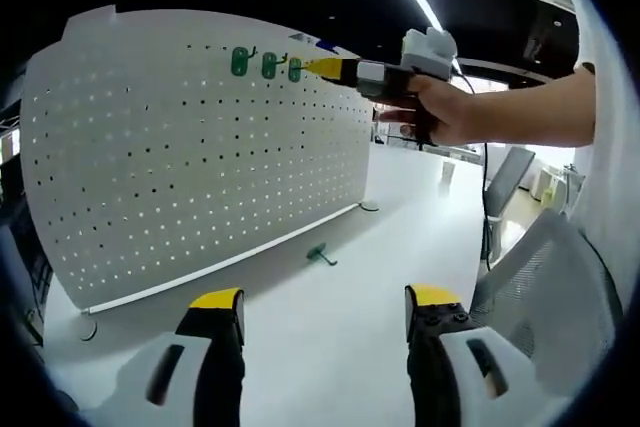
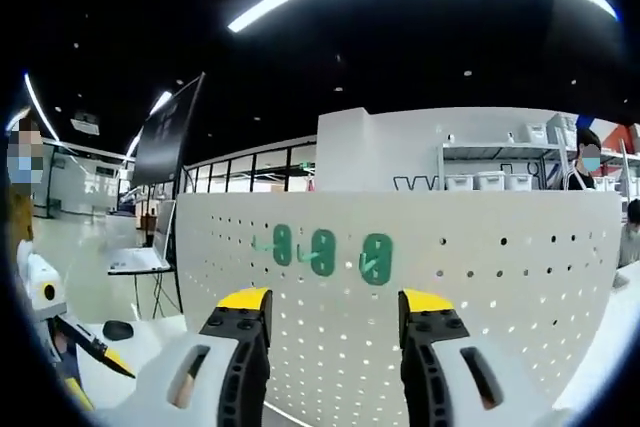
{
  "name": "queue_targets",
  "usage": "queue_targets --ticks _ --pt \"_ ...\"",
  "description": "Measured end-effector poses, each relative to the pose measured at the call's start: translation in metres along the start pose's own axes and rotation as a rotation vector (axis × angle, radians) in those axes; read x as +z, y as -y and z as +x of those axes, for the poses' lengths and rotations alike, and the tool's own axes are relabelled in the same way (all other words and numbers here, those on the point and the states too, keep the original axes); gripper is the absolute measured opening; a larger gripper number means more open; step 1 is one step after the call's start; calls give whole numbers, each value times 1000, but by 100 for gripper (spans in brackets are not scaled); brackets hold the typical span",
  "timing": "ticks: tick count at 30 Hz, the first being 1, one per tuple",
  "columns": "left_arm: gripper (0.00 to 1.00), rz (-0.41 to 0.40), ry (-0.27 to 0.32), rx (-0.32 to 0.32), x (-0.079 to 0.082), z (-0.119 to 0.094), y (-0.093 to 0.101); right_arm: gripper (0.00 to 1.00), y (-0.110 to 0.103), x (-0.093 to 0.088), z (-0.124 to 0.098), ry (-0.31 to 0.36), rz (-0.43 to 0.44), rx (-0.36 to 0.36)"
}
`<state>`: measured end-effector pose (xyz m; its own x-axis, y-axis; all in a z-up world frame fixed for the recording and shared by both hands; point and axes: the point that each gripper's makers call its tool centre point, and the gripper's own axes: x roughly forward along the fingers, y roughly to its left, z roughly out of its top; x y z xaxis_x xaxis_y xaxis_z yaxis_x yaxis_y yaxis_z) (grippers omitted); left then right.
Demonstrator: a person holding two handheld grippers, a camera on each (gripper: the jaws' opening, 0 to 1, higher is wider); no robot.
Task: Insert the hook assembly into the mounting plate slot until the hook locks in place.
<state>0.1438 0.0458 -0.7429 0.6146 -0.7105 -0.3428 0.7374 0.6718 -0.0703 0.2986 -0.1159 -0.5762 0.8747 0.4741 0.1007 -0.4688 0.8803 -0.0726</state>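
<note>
Left gripper view: left gripper [image 1: 325,312] low over a white table [image 1: 340,347], jaws spread wide, nothing between the yellow-tipped fingers [image 1: 218,299]. Ahead, one white pegboard [image 1: 190,157] standing upright on the table. Three green hooks mounted in a row near its top edge: first [image 1: 239,61], second [image 1: 269,65], third [image 1: 294,69]. A fourth green hook [image 1: 320,255] lying loose on the table, just in front of the board's lower edge. Upper right, the right gripper [image 1: 330,68] held in a person's hand [image 1: 440,112], its yellow tips right at the third mounted hook; cannot tell whether touching or gripping. One grey mesh chair [image 1: 545,287] at the right.

Right gripper view: jaws apart, empty, raised before the same pegboard. Three green hooks counted in a row above the gap between the jaws, all seated on the board. At far left, part of the other gripper [image 2: 60,332], white with black and yellow ends. One open laptop [image 2: 140,257] on a desk behind. White bins on one shelf rack [image 2: 490,179] in the background.
</note>
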Motion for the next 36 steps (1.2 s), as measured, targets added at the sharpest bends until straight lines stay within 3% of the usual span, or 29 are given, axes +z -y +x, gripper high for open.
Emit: queue_targets --ticks 20,36 --pt "67 -5 10 -3 3 -1 3 49 -21 -36 -63 -94 -8 85" --pt "68 -9 11 1 2 -2 2 50 -30 -62 -95 -151 11 102"
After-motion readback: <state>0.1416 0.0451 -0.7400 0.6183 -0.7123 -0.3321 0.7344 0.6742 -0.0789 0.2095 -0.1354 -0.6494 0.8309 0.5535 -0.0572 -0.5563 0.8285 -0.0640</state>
